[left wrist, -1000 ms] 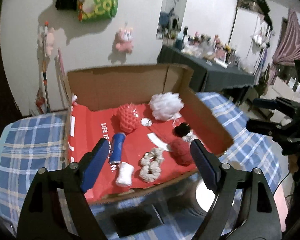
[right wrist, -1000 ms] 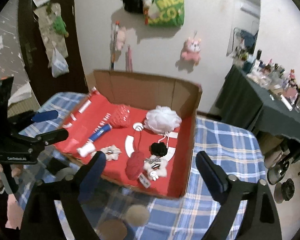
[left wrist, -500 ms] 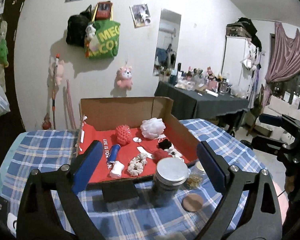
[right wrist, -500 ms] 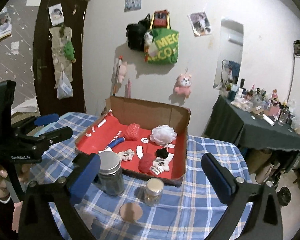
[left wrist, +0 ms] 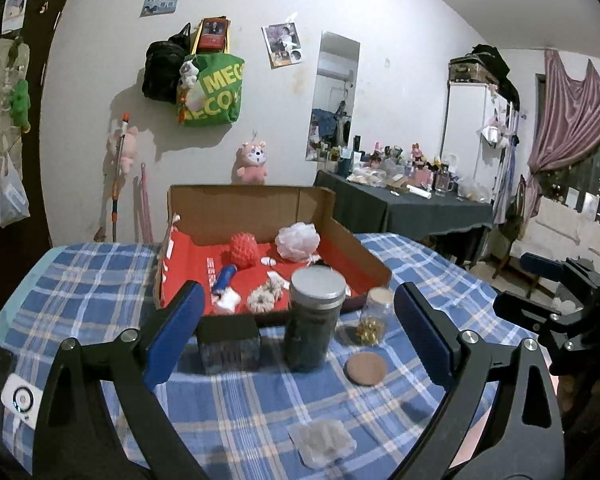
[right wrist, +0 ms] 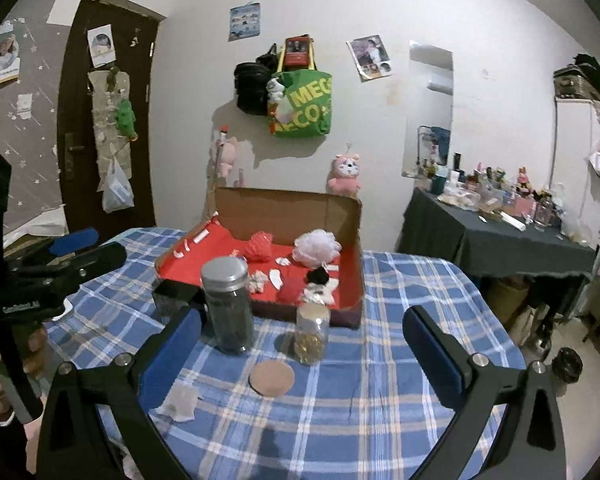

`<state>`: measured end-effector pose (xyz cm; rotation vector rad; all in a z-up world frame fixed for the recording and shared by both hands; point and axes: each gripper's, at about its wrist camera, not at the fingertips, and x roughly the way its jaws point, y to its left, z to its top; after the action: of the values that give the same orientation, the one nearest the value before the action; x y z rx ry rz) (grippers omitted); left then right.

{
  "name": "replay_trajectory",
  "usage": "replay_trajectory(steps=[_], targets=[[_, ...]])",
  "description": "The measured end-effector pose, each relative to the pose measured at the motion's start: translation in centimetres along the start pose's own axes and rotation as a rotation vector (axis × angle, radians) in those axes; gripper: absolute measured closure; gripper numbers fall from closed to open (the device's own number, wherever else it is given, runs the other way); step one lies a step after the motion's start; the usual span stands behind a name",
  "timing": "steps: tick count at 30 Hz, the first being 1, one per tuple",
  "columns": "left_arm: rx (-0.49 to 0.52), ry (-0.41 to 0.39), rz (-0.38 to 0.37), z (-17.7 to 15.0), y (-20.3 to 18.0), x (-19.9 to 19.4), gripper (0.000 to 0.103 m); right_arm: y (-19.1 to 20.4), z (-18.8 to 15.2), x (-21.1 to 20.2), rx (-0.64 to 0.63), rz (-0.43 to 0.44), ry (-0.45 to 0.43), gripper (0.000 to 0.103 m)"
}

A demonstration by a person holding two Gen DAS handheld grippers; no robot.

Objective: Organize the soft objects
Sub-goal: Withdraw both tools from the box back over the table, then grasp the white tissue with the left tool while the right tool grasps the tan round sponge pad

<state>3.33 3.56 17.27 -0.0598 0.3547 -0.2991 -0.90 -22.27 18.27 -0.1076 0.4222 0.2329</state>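
Note:
A cardboard box (left wrist: 352, 240) (right wrist: 358, 240) with a red lining stands on the blue plaid table. In it lie soft things: a red spiky ball (left wrist: 244, 250) (right wrist: 260, 246), a white mesh pouf (left wrist: 298, 240) (right wrist: 317, 247), a cream scrunchie (left wrist: 266, 298), a red yarn ball (right wrist: 291, 291), a black pom-pom (right wrist: 319, 276) and a blue-and-white roll (left wrist: 225, 280). My left gripper (left wrist: 296, 330) is open and empty, held back from the box. My right gripper (right wrist: 300, 348) is open and empty too, also well short of the box.
In front of the box stand a tall dark jar with a metal lid (left wrist: 314, 320) (right wrist: 228, 304), a small jar of gold bits (left wrist: 374, 314) (right wrist: 311, 332), a black cube (left wrist: 228, 344), a round cork lid (left wrist: 366, 368) (right wrist: 271, 378) and a clear packet (left wrist: 322, 442). A dark side table (right wrist: 500, 236) stands at right.
Both grippers have pulled back and up from over the box, so the jars and the table in front of it have come into view. Both stay open and empty.

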Motion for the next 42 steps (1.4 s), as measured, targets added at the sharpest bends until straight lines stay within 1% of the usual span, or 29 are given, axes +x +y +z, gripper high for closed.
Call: replay_trajectory(steps=[3,9,14,21,25,32,36,42], targets=[[-0.003,0.016,0.011,-1.5,-0.2,0.0,0.006,-0.1,-1.6,0.0,0.019,-0.026,0.002,0.000],[-0.001,0.070,0.031,-4.9,-0.5,0.8,0.006,-0.1,-4.7,0.6,0.045,-0.041,0.020,0.000],[-0.004,0.132,0.037,-7.2,-0.6,2.1,0.006,0.3,-7.2,2.1,0.045,-0.041,0.062,0.000],[-0.025,0.231,0.031,-10.2,-0.4,4.1,0.006,0.1,-9.6,4.6,0.081,-0.020,0.137,0.000],[-0.039,0.270,0.023,-11.1,-0.3,4.9,0.006,-0.1,-10.3,5.4,0.099,-0.007,0.162,0.000],[-0.048,0.310,0.025,-11.9,-0.4,5.7,0.006,-0.7,-11.0,6.6,0.115,-0.001,0.196,0.000],[-0.068,0.355,0.011,-12.4,-0.2,5.8,0.006,-0.9,-11.1,6.7,0.119,-0.005,0.200,0.000],[-0.042,0.414,0.003,-13.5,-0.5,6.2,0.006,-1.4,-11.3,7.2,0.135,-0.001,0.214,0.000]])
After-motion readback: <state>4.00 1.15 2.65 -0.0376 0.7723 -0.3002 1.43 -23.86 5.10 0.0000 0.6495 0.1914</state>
